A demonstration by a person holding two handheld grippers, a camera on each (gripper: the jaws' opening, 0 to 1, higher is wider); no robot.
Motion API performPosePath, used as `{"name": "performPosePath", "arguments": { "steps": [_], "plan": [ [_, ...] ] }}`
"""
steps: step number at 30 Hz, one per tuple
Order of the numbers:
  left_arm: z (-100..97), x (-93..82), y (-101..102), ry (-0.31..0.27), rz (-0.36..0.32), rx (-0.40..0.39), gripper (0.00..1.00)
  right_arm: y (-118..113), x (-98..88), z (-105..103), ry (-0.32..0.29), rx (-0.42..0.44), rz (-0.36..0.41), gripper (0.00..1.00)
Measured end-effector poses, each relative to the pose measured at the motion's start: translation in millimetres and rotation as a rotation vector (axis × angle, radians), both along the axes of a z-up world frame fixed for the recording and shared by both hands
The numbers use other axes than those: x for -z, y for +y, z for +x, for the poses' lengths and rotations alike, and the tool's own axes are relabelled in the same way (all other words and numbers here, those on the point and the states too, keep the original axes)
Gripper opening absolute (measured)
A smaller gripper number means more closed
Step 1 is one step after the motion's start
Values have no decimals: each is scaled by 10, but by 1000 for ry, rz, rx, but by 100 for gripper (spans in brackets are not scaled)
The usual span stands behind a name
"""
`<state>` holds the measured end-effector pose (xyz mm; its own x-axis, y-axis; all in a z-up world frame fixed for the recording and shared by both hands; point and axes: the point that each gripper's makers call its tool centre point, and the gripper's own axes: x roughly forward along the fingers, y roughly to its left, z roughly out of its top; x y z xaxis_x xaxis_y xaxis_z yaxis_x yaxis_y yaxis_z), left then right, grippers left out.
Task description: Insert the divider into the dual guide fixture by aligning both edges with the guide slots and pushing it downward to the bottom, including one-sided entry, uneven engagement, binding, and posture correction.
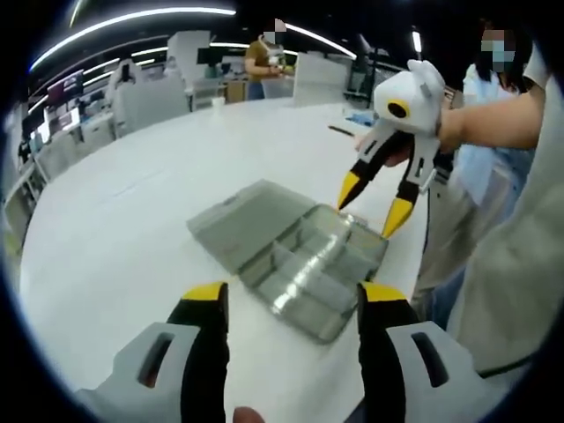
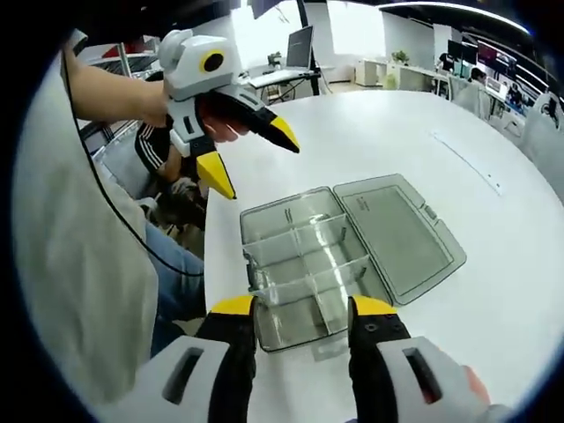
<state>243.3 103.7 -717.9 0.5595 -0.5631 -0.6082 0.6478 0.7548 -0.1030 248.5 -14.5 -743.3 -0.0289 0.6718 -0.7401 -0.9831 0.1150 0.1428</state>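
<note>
in the left gripper view, your left hand-held gripper [image 1: 291,304] sat low at the near edge of the picture with its jaws spread wide and nothing between them. the clear plastic box [image 1: 291,256] lay just beyond its yellow tips on the white counter [image 1: 115,238], lid folded flat to the far side so the compartments faced up for reaching from above. your right hand-held gripper [image 1: 374,207] hung above the box's far corner, jaws parted and empty, tips aimed down at the tray, which looked like a ready stance rather than a grip.

in the right gripper view, your right hand-held gripper [image 2: 295,308] framed the near end of the box [image 2: 308,264], jaws released and holding nothing. the lid [image 2: 397,233] lay open to the right. thin clear dividers [image 2: 304,286] already stood across the tray, seated in the side slots as far as the glare let you judge; which one was the task's piece you could not tell. your left hand-held gripper [image 2: 251,159] hovered above the box's far left corner, open and empty. with both sides free, i judged no insertion was under way yet.
</note>
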Motion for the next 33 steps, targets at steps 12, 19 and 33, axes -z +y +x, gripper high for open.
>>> {"name": "performPosePath", "arguments": {
  "steps": [12, 19, 33],
  "plan": [
    [-57, 3, -8, 13, 23, 34, 57, -60, -29, -23, 8, 61, 49, 47],
    [-69, -20, 2, 12, 36, 50, 57, -106, -54, -39, 5, 82, 64, 51],
    [-73, -75, -6, 7, 49, 70, 58, -182, -108, -2, 1, 144, 108, 61]
  ]
}}
